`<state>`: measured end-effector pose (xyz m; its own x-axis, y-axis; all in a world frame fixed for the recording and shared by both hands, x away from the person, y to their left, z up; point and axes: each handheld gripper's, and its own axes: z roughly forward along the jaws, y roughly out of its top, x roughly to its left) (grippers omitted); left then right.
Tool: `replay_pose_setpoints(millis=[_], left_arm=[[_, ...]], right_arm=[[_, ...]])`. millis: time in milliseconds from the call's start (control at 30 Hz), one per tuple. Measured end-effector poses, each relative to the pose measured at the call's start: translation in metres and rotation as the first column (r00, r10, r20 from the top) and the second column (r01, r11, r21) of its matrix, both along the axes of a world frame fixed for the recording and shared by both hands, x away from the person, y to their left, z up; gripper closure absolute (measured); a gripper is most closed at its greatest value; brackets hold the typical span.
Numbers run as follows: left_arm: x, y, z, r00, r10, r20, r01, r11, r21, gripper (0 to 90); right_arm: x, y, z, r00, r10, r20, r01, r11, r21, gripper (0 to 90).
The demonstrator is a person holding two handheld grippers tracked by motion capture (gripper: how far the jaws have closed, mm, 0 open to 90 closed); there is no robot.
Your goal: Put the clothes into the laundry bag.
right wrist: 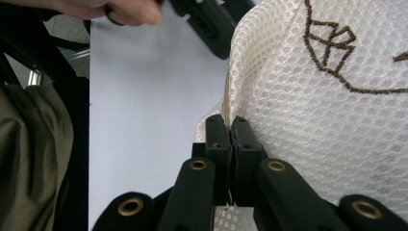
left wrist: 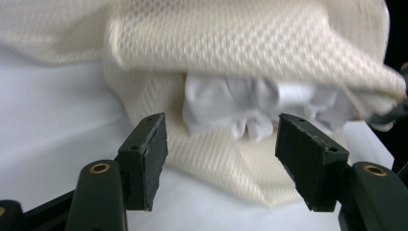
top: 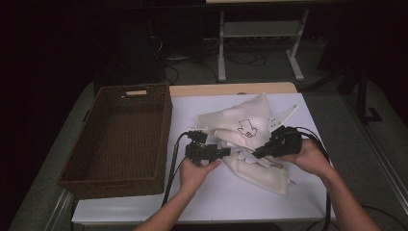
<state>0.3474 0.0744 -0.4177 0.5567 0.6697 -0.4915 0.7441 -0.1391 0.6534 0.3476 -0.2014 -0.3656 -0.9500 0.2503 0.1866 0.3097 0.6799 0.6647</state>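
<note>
A cream mesh bag (top: 245, 126) with a brown stitched figure lies crumpled on the white table (top: 216, 197). My right gripper (top: 257, 154) comes in from the right and is shut on the bag's edge (right wrist: 312, 120); in the right gripper view its jaws (right wrist: 230, 126) pinch the seam. My left gripper (top: 226, 152) points right at the bag from the left. In the left gripper view it (left wrist: 221, 139) stands open with nothing pressed between the pads, facing the bag's mouth (left wrist: 250, 43), where a bunched white cloth (left wrist: 231, 103) sits inside.
A dark brown wicker basket (top: 120, 139) stands on the table's left side, close to my left hand. Bare white tabletop lies in front of the bag. Beyond the table are a white table frame (top: 260, 43) and cables on the floor.
</note>
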Motion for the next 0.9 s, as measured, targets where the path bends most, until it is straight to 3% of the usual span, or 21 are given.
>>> replay_pose_setpoints(millis=[33,67,133,233,333,433,500,533,633,667,700,900], left_arm=[[0.004,-0.003,-0.002,0.9998,-0.017,-0.013,0.017,0.9997,-0.017,40.3],[0.007,-0.005,-0.003,0.9995,-0.028,-0.017,0.027,0.9989,-0.038,50.4],[0.01,-0.009,-0.006,0.9999,-0.014,-0.004,0.013,0.9983,-0.057,65.2],[0.009,-0.011,-0.006,0.9999,-0.016,0.005,0.016,0.9977,-0.066,77.9],[0.004,-0.012,-0.003,0.9989,-0.044,0.017,0.045,0.9971,-0.061,80.8],[-0.001,-0.011,-0.001,0.9984,-0.052,0.022,0.053,0.9961,-0.071,83.4],[-0.005,-0.012,-0.002,0.9969,-0.073,0.031,0.075,0.9949,-0.068,86.2],[-0.006,-0.012,-0.002,0.995,-0.095,0.032,0.097,0.9911,-0.09,89.6],[-0.009,-0.018,-0.002,0.9934,-0.103,0.051,0.106,0.9917,-0.072,89.6],[-0.006,-0.018,-0.003,0.9939,-0.102,0.042,0.105,0.9908,-0.085,89.6],[-0.004,-0.019,-0.004,0.9949,-0.095,0.034,0.098,0.9898,-0.103,89.6],[0.007,-0.04,-0.006,0.9975,-0.062,0.033,0.066,0.9846,-0.162,89.2]], right_arm=[[-0.001,0.0,0.0,1.0,0.0,0.006,0.0,1.0,-0.001,87.6],[-0.001,0.001,0.001,1.0,0.0,0.009,0.0,1.0,0.0,87.4],[-0.001,0.002,0.003,0.9998,-0.003,0.02,0.003,1.0,-0.007,86.3],[0.0,0.002,0.011,0.9985,-0.033,0.043,0.033,0.999,-0.001,73.6],[0.002,0.007,0.02,0.9936,-0.069,0.089,0.068,0.998,0.012,67.7],[0.003,0.021,0.02,0.9876,-0.077,0.137,0.084,0.995,-0.048,66.1],[0.002,0.031,0.018,0.9828,-0.061,0.174,0.079,0.992,-0.097,75.6],[0.002,0.034,0.017,0.9835,-0.049,0.174,0.068,0.992,-0.107,83.0],[0.002,0.04,0.016,0.9828,-0.028,0.183,0.054,0.989,-0.141,88.0],[0.002,0.041,0.016,0.9832,-0.02,0.182,0.048,0.987,-0.151,88.3],[0.001,0.041,0.018,0.9852,-0.009,0.171,0.036,0.988,-0.15,88.6],[-0.003,0.037,0.03,0.9934,0.045,0.106,-0.04,0.998,-0.041,88.9]])
